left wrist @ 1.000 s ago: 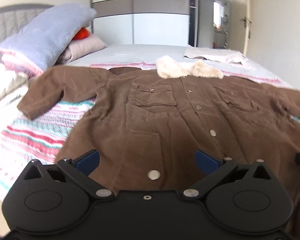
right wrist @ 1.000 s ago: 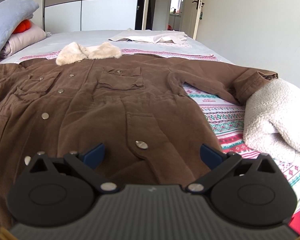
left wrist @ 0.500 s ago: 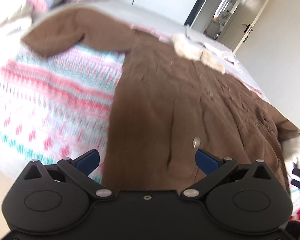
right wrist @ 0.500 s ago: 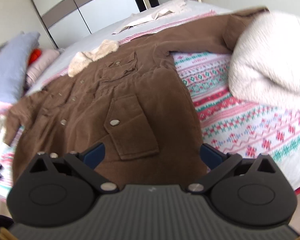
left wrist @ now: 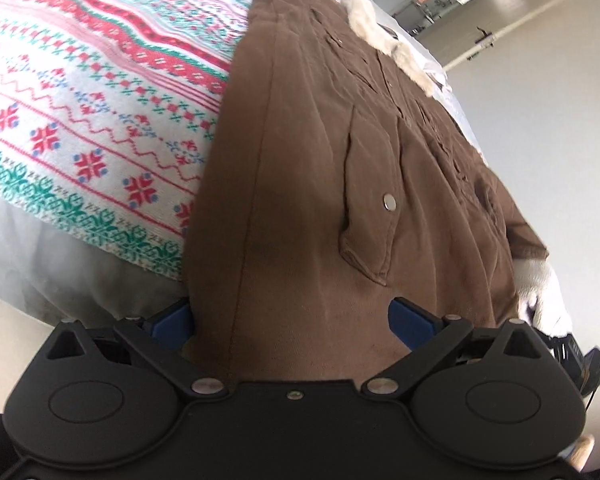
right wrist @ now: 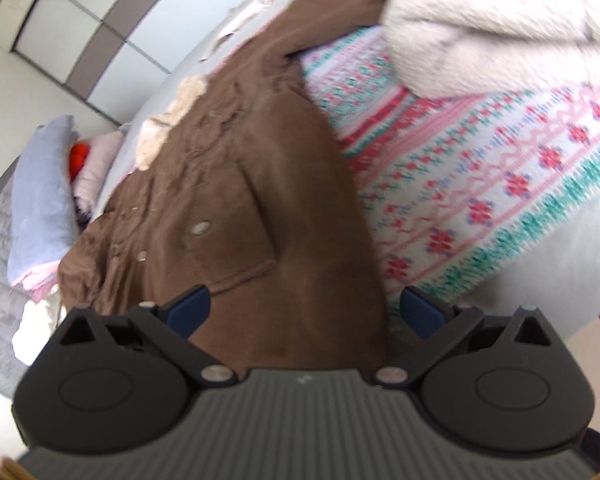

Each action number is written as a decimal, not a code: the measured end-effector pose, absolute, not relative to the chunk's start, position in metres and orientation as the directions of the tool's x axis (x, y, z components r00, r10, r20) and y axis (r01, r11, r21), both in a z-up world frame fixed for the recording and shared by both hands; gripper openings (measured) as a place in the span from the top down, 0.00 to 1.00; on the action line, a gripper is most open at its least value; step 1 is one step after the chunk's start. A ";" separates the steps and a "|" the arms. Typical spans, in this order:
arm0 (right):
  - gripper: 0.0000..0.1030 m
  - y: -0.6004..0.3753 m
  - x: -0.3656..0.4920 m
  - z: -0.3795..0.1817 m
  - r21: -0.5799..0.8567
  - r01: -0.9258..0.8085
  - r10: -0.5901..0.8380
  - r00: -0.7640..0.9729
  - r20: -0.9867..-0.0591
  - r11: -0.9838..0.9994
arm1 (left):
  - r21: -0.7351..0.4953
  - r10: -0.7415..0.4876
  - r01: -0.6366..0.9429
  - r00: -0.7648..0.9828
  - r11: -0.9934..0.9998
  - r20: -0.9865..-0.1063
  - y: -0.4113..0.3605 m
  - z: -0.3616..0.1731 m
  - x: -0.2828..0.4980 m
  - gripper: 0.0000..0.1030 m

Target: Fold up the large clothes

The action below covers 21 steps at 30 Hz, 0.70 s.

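Observation:
A large brown coat with snap buttons and a cream fur collar lies spread flat on the bed, its hem hanging at the near edge. My left gripper is open, its blue fingertips straddling the coat's left hem corner. The coat also shows in the right wrist view. My right gripper is open, its fingertips straddling the right hem corner. Both views are tilted.
A patterned red, green and white blanket covers the bed under the coat. A fluffy white garment lies at the right. Pillows are piled at the head of the bed. A wardrobe stands behind.
Both grippers have dropped and moved apart toward the coat's two hem corners, each rolling outward. Both stay open.

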State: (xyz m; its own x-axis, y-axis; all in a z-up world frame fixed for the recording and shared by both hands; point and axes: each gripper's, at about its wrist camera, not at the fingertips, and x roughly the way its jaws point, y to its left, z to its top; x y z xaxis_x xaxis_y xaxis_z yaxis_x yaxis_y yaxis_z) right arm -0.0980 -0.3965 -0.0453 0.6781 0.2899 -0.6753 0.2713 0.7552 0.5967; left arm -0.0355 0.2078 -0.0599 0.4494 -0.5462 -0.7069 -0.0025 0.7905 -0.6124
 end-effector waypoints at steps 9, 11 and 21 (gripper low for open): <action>0.78 -0.394 -0.102 -0.055 0.617 0.264 0.320 0.669 -0.671 0.741 | -0.404 -0.401 0.111 0.507 0.908 -0.763 0.178 -0.044 -0.053 0.83; 0.91 -0.390 -0.108 -0.049 0.598 0.246 0.295 0.691 -0.660 0.763 | -0.389 -0.390 0.127 0.557 0.912 -0.733 0.178 -0.031 -0.067 0.89; 0.94 -0.391 -0.137 -0.004 0.389 0.279 0.044 0.761 -0.647 0.878 | -0.231 -0.198 0.035 0.644 0.972 -0.739 0.215 -0.006 -0.098 0.92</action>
